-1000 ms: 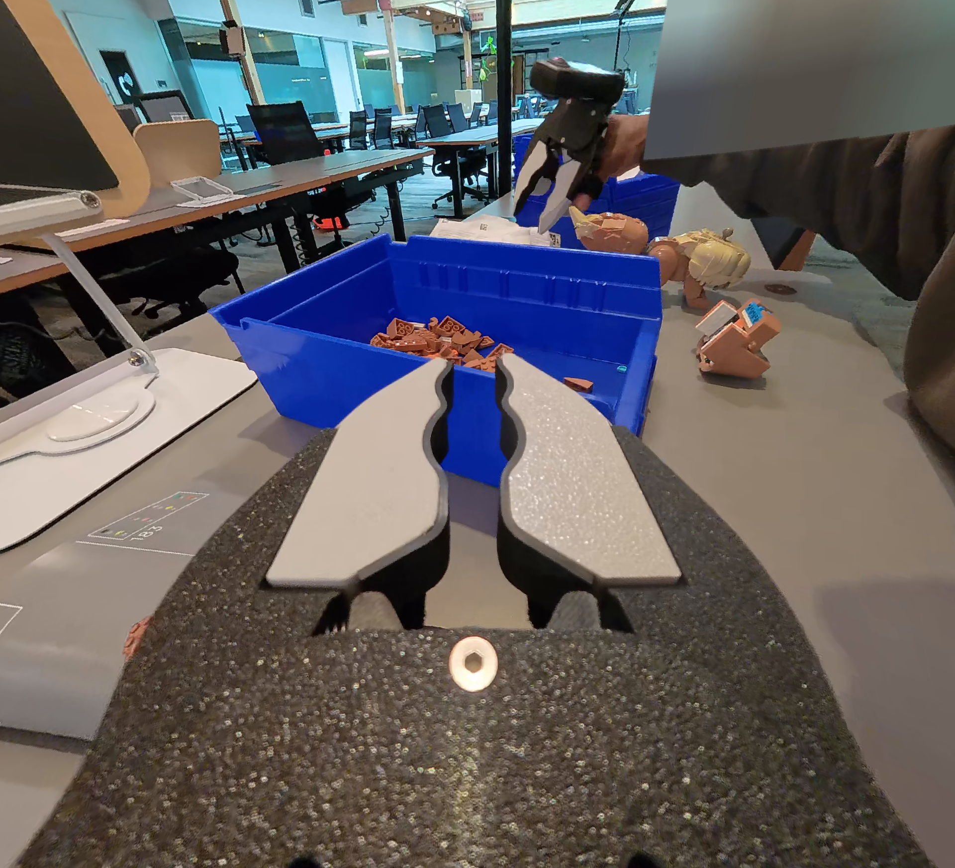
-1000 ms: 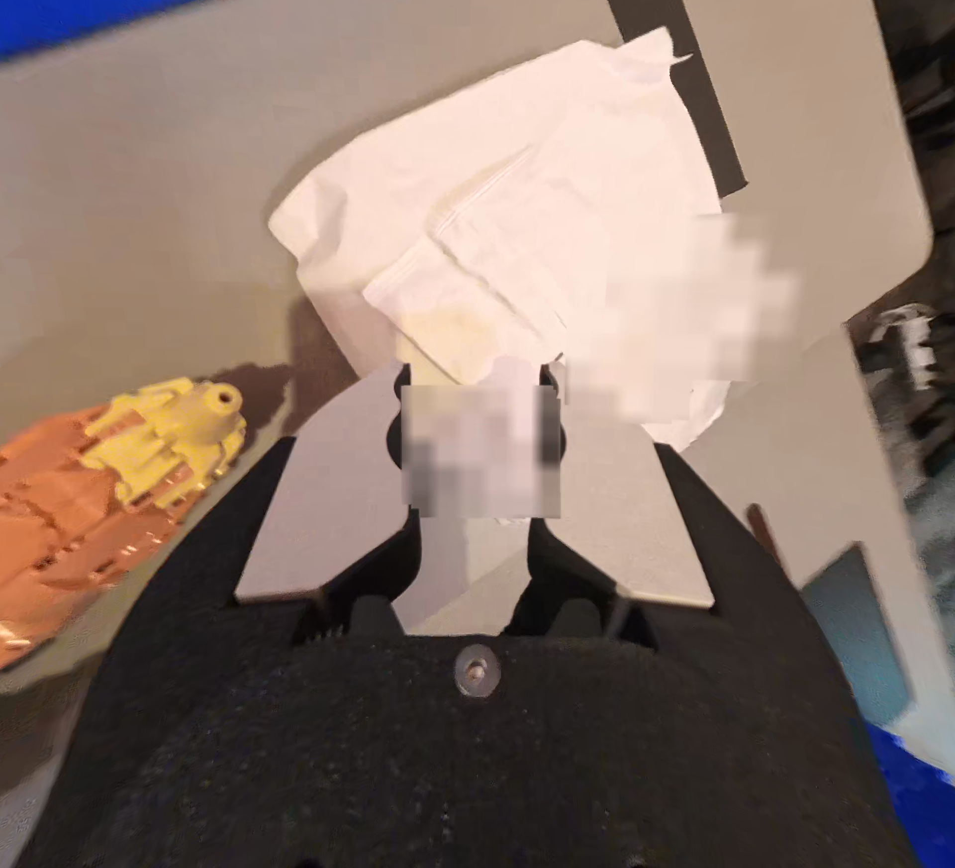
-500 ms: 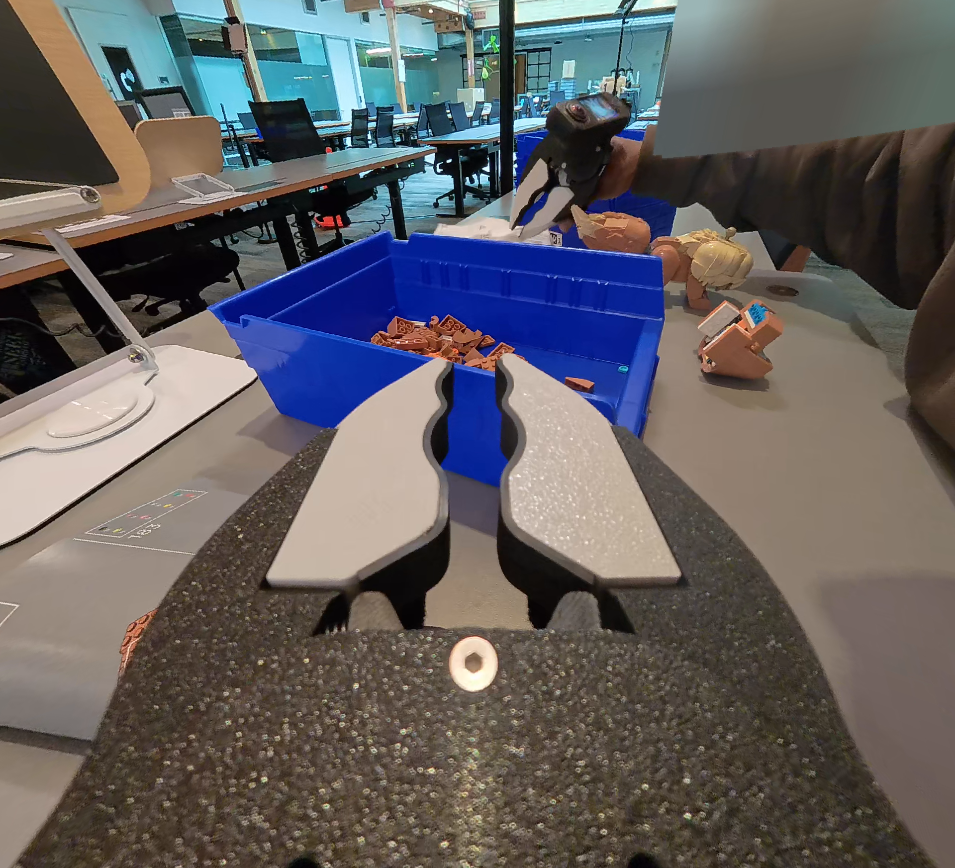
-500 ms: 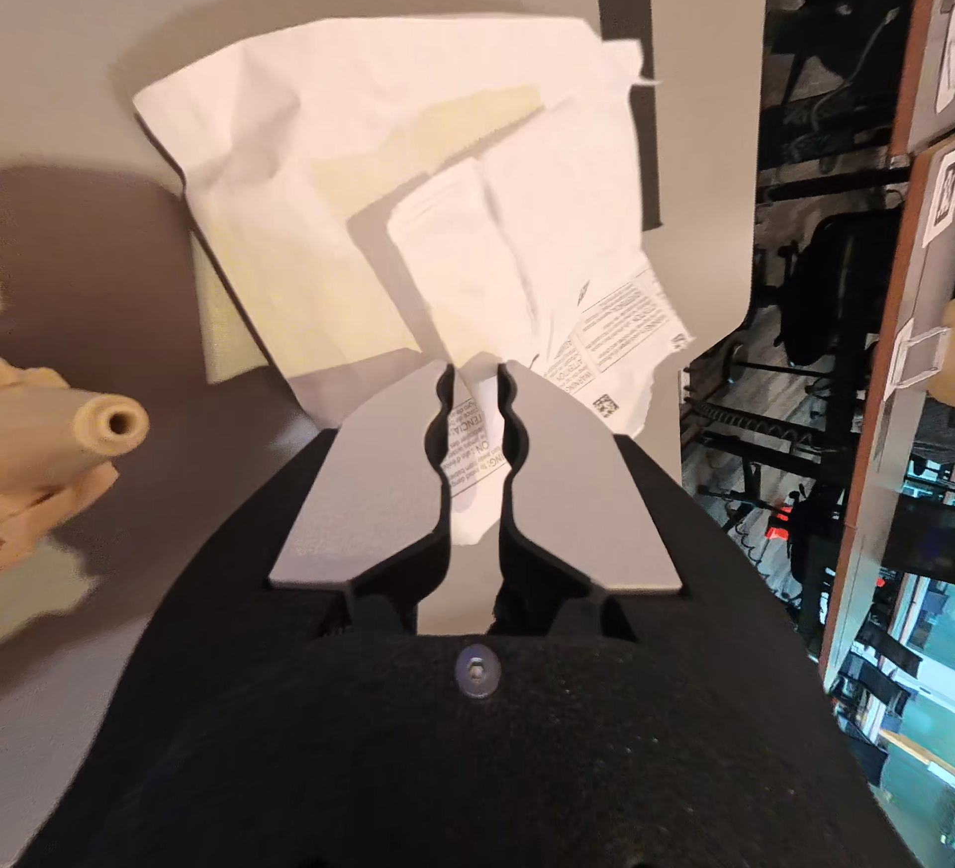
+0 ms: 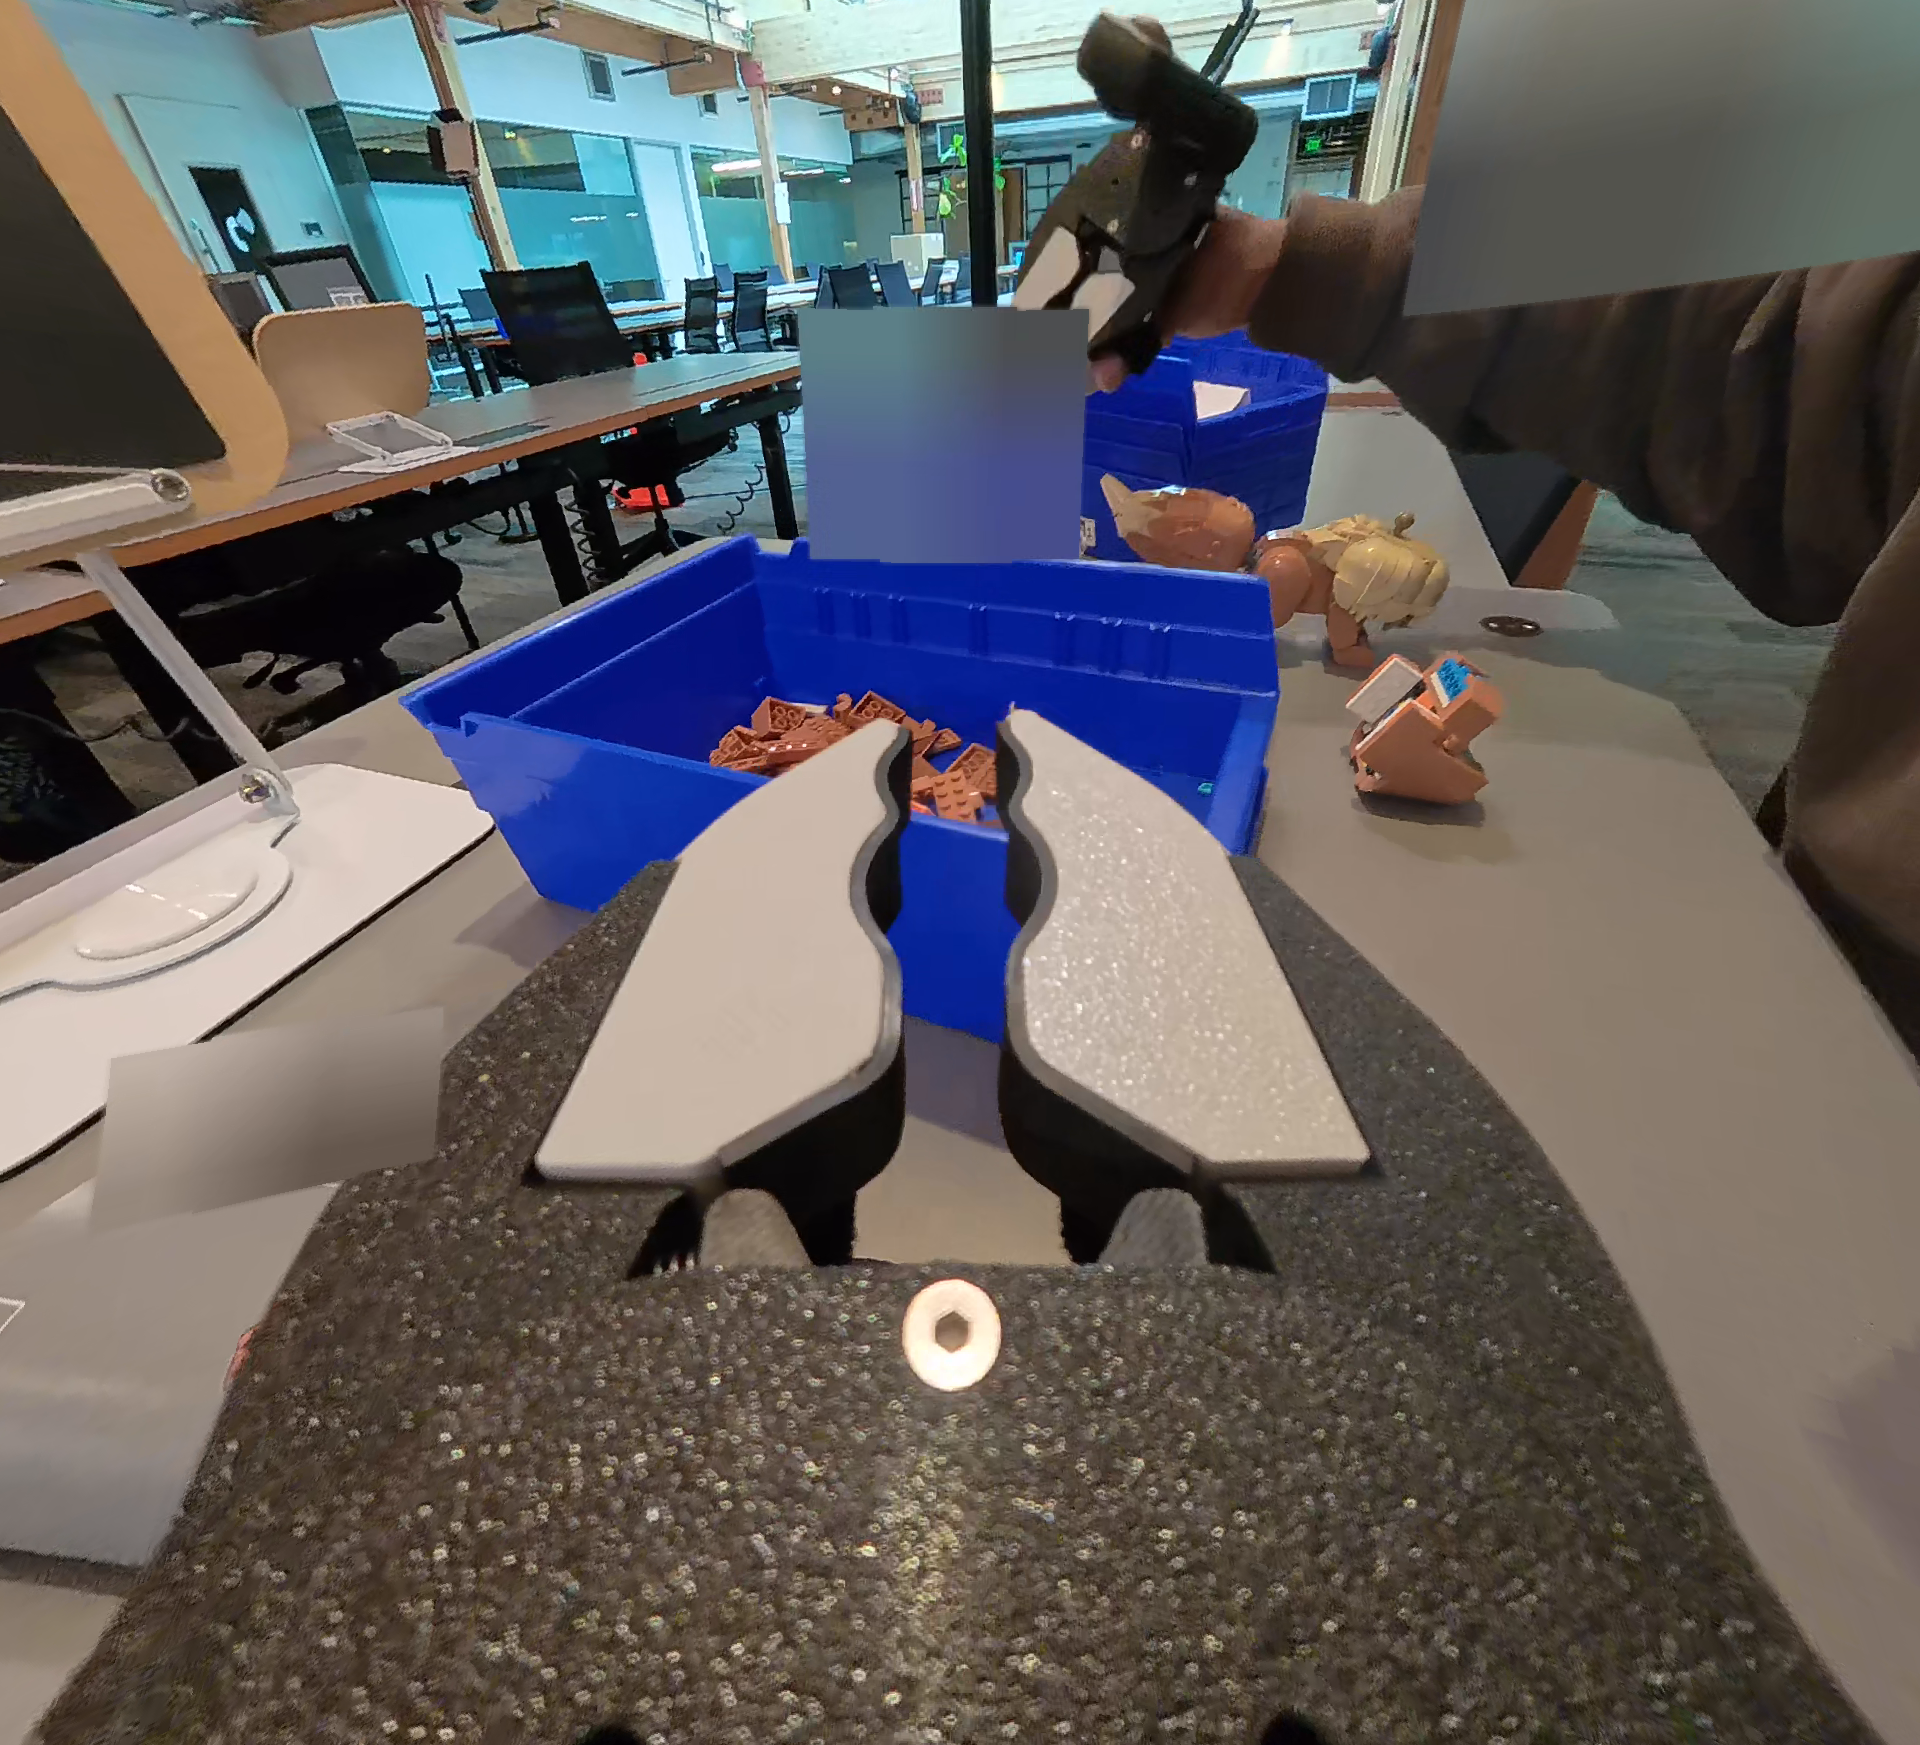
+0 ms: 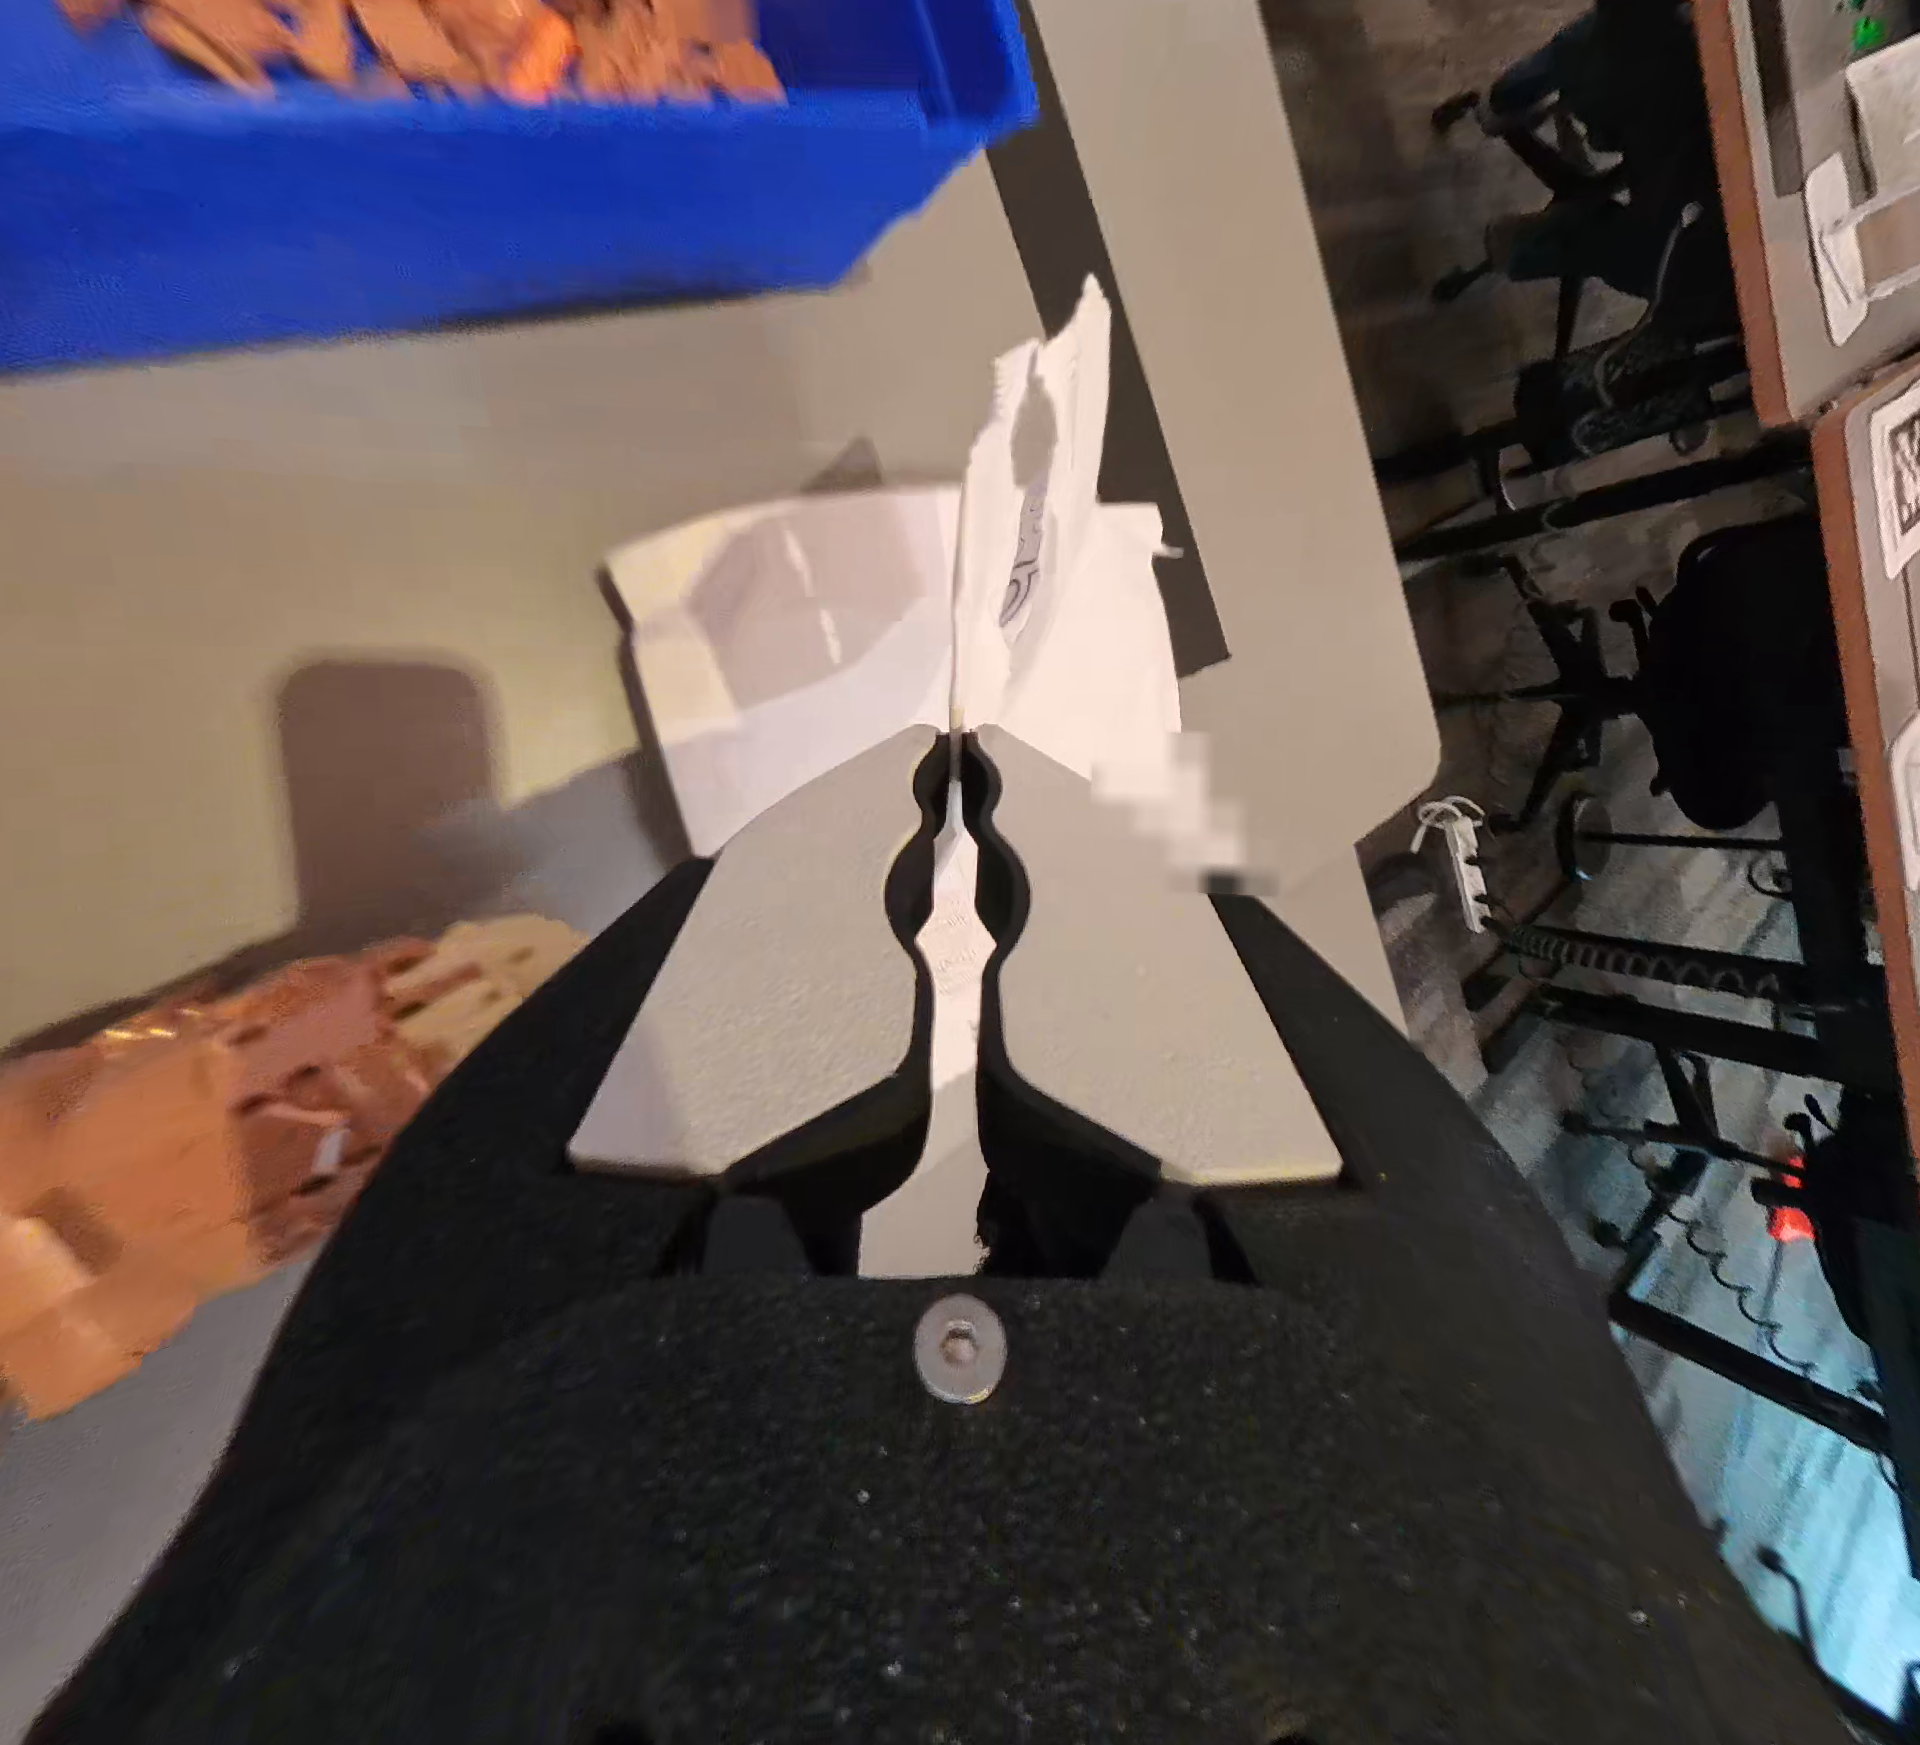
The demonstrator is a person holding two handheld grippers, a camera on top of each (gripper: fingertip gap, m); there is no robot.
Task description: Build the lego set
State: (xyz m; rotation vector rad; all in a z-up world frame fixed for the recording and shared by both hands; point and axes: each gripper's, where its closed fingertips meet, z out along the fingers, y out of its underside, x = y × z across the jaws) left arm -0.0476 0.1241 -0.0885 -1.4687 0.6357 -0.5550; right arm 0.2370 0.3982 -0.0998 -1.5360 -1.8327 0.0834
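Note:
My left gripper (image 5: 953, 739) hovers low over the table in front of a blue bin (image 5: 623, 760) that holds several brown bricks (image 5: 821, 734); its jaws stand a narrow gap apart with nothing between them. My right gripper (image 6: 958, 739) is shut on the edge of a white paper sheet (image 6: 1023, 552) and holds it up in the air behind the bin; it also shows in the left wrist view (image 5: 1081, 293). A part-built brown and tan lego animal (image 5: 1340, 568) and a small brown sub-build (image 5: 1418, 739) lie right of the bin.
More white paper (image 6: 790, 635) lies on the grey table under the right gripper, near the table's edge (image 6: 1351, 552). A white monitor stand base (image 5: 208, 885) sits left. More blue bins (image 5: 1205, 438) stand at the back. A person's sleeve (image 5: 1662, 407) reaches in from the right. Left tips to right tips: about 40 cm. The small brown sub-build (image 5: 1418, 739) is about equally far from each gripper, around 30 cm.
My right gripper has closed on the paper sheet and lifted it up off the table, swinging toward the bin. My left gripper has stayed in place.

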